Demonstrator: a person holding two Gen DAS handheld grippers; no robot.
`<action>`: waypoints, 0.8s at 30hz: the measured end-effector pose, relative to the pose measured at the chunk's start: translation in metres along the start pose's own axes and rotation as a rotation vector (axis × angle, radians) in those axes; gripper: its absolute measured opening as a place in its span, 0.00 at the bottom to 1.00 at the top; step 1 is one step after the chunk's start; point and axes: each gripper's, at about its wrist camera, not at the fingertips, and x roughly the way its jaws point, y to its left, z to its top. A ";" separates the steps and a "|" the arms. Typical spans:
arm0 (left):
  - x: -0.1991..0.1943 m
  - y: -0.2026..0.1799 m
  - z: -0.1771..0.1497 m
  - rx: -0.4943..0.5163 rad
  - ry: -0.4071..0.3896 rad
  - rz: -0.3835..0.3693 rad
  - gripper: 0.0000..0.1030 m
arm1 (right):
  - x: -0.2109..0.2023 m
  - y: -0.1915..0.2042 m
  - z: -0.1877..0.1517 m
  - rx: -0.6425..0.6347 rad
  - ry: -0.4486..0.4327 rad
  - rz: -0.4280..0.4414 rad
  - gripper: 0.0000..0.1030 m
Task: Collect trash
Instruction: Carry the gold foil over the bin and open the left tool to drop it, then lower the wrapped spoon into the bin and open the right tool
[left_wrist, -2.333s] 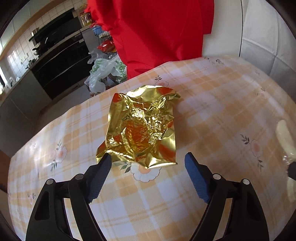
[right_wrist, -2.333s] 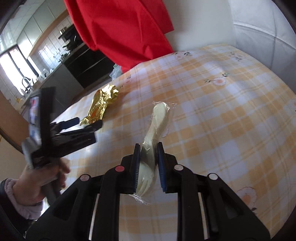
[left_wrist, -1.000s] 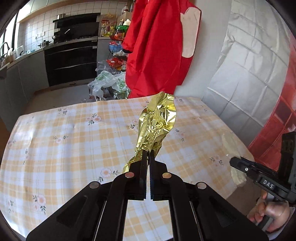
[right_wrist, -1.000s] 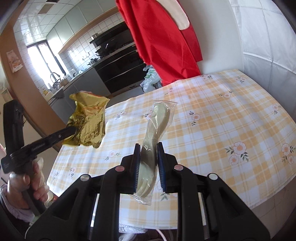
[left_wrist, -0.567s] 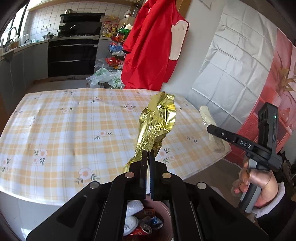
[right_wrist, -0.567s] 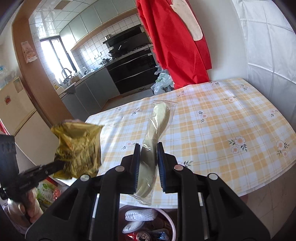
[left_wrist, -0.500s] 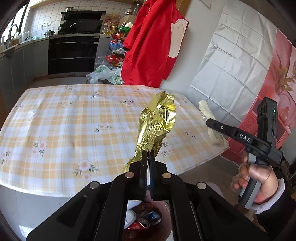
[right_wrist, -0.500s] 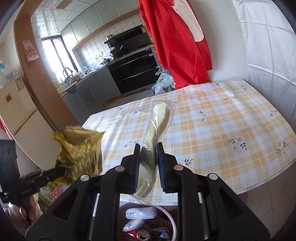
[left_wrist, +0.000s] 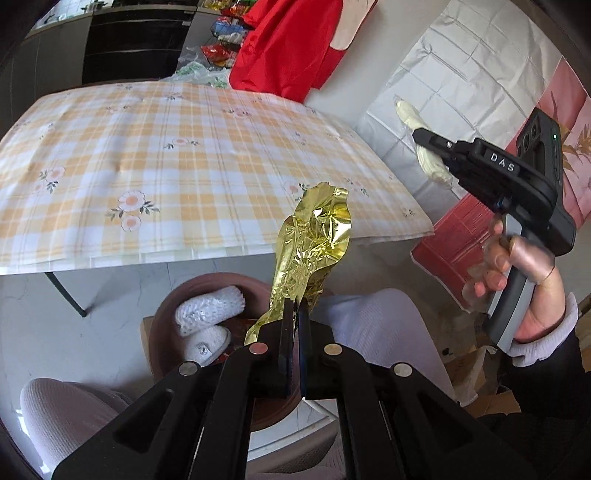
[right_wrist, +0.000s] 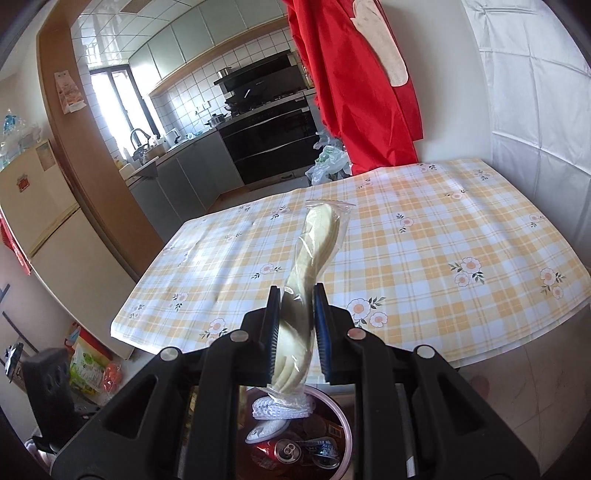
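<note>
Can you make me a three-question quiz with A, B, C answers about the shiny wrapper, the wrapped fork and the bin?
1. Where is the bin?
A. On the table
B. On the floor below the table edge
C. On the stove

2. What colour is the foil wrapper?
A. Gold
B. Blue
C. Green

3. What is the right gripper doing?
A. Open, empty
B. Shut on the wrapped fork
C. Resting in the bin

Answers: 1 B, it stands under the cloth's edge. 2 A, it shines gold in the left gripper. 3 B, the pads pinch the plastic sleeve.
</note>
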 end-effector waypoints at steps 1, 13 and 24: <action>0.005 0.001 -0.001 -0.004 0.016 -0.007 0.03 | 0.002 0.000 0.000 0.001 0.004 0.000 0.20; 0.045 0.027 -0.011 -0.126 0.127 -0.071 0.16 | 0.019 -0.007 -0.010 0.014 0.055 -0.004 0.21; -0.006 0.053 0.006 -0.176 -0.085 0.100 0.70 | 0.030 0.012 -0.035 -0.054 0.148 0.031 0.21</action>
